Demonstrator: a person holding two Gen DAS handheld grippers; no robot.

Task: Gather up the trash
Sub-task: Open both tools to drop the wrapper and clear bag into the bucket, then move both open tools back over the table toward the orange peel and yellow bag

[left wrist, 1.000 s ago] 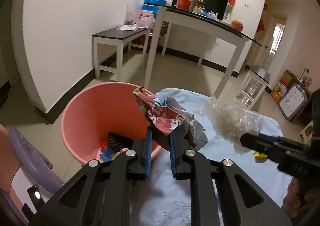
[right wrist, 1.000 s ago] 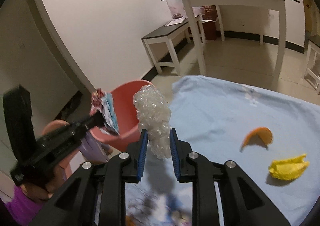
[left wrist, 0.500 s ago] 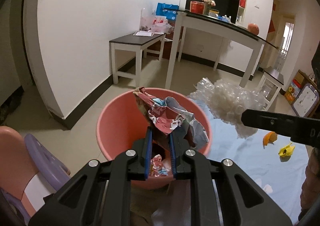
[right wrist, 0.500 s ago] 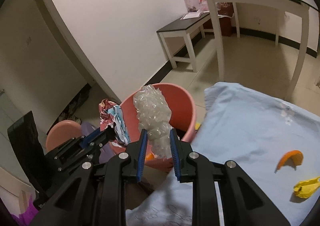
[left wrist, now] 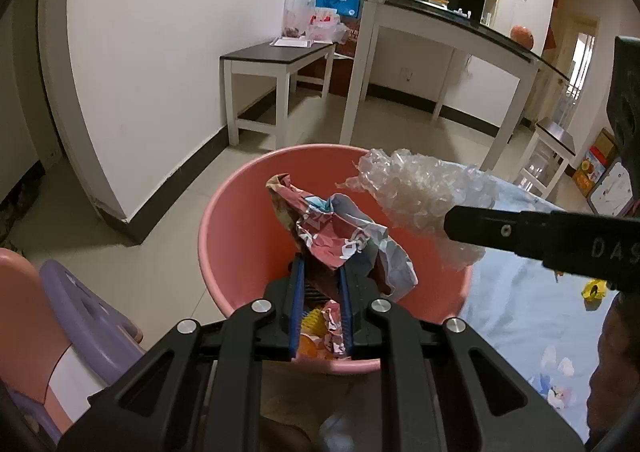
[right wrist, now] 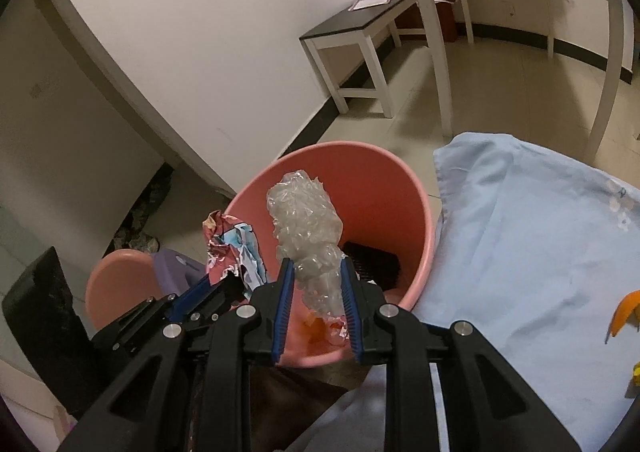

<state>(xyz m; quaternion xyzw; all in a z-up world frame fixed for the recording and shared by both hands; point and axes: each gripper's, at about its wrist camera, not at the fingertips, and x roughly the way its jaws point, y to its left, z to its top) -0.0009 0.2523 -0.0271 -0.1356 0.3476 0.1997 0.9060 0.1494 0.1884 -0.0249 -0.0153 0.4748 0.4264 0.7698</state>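
Standing lengthwise beyond the right gripper (right wrist: 316, 284) fingers, the clamped bubble wrap (right wrist: 306, 228) points over the pink bin (right wrist: 404, 188); left gripper (left wrist: 320, 284) pinches crumpled wrapper (left wrist: 336, 236).

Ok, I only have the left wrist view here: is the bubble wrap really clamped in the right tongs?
Observer: Yes. Both pads of the right tongs press on the bubble wrap.
Operator: Is it over the bucket?
Observer: In the right wrist view it stands against the opening of the pink bucket, with trash on the bottom showing below it.
Operator: Anything left on the cloth?
Observer: An orange peel lies on the blue cloth, at that view's right edge.
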